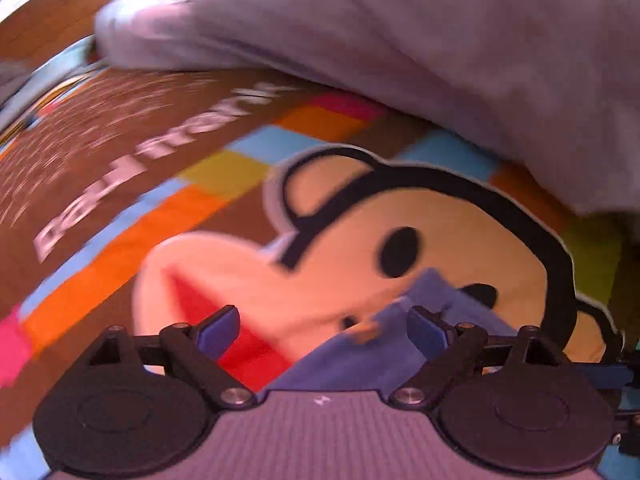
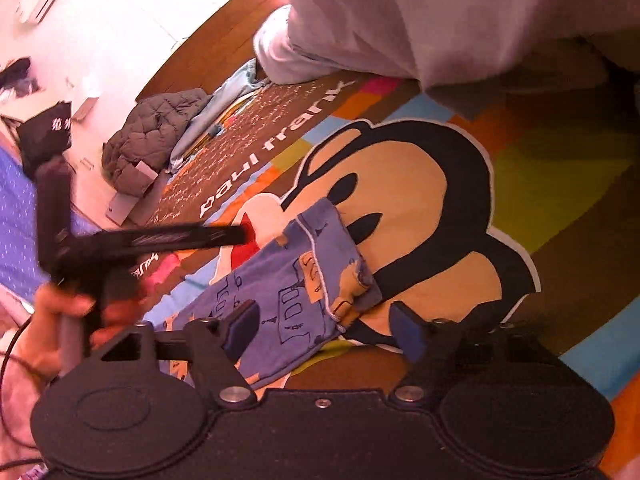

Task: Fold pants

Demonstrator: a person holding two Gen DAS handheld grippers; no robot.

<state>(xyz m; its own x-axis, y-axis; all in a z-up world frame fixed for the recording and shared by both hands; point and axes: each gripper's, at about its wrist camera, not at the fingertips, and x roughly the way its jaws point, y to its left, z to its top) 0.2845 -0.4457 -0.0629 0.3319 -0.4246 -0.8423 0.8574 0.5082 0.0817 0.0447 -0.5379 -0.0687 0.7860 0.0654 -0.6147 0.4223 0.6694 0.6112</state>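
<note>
The pants (image 2: 288,292) lie on the mat (image 2: 560,168), long axis running lower-left to upper-right. The right gripper (image 2: 324,326) hovers over them, jaws spread, nearer than the left gripper (image 1: 324,326), also spread and empty.

Your left wrist view is smeared with motion blur, worst at upper left. Your right wrist view is sharper, though the wall (image 2: 120,12) at upper left is blown out pinkish-white. Both bend and darken at the corners, with a warm magenta cast.
</note>
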